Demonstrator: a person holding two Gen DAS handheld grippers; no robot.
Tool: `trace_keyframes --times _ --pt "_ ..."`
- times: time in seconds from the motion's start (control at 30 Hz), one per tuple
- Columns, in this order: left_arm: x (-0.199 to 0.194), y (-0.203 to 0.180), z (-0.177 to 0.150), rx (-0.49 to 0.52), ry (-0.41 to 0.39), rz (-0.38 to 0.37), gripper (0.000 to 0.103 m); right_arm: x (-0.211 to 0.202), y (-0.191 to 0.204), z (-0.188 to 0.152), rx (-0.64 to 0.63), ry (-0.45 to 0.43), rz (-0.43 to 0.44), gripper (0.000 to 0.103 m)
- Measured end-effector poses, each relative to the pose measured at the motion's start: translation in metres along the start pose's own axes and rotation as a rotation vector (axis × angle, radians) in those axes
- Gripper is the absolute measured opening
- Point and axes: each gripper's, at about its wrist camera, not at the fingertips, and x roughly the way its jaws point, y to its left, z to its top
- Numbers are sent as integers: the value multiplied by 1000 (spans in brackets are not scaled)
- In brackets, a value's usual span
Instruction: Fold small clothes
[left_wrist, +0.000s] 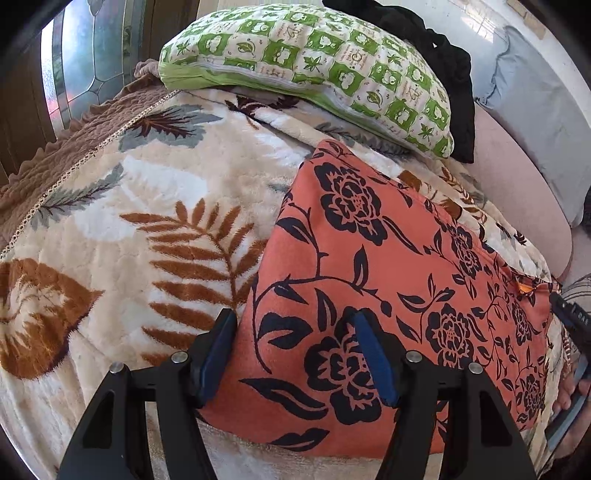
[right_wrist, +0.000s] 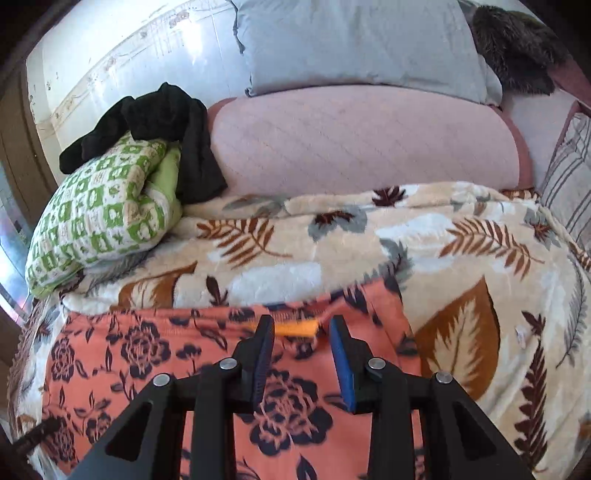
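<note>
An orange garment with black flowers (left_wrist: 388, 266) lies spread flat on a cream leaf-print blanket (left_wrist: 129, 206). My left gripper (left_wrist: 293, 325) is open, its fingers straddling the garment's near left edge just above the cloth. In the right wrist view the same garment (right_wrist: 147, 354) fills the lower left, with an orange label (right_wrist: 297, 328) at its far edge. My right gripper (right_wrist: 301, 328) is open and empty, over that far edge near the label. The right gripper's tip (left_wrist: 570, 317) shows at the left wrist view's right edge.
A green-and-white patterned pillow (left_wrist: 314, 62) lies at the blanket's far side with a black garment (right_wrist: 166, 122) draped on it. A pink quilted cover (right_wrist: 362, 140), a grey pillow (right_wrist: 354, 44) and a dark furry item (right_wrist: 517, 44) lie beyond. A window (left_wrist: 74, 62) is at left.
</note>
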Motion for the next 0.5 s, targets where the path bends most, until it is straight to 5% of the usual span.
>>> trace_keyframes --times 0.2,0.5 --pt "0 -10 -7 54 -2 43 67 19 -28 -41 31 123 -34 35" --pt "9 -7 0 29 14 43 67 109 7 14 64 211 -122 36"
